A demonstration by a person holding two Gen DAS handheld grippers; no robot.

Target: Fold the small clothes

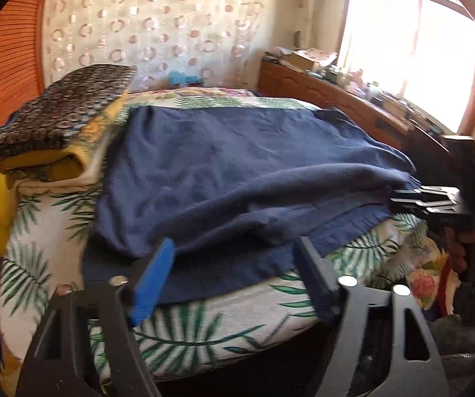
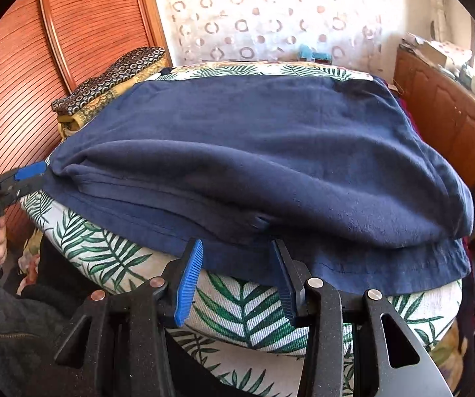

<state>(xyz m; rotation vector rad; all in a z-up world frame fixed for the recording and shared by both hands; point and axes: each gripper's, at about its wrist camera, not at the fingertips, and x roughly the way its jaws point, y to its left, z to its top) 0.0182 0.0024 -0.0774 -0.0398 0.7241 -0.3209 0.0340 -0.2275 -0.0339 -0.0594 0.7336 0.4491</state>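
A folded clothes stack (image 1: 55, 122) crowds the navy garment's (image 1: 231, 172) far-left side; leaf-print cushion (image 1: 184, 327) lies bare in front.

A navy blue garment (image 2: 270, 152) lies partly folded, near edge doubled over, on the leaf-print cushion (image 2: 257, 317)

You can't see the bed cover (image 2: 244, 311) under the blue cloth (image 2: 254, 152). The window (image 1: 412, 43) is too bright to see through.
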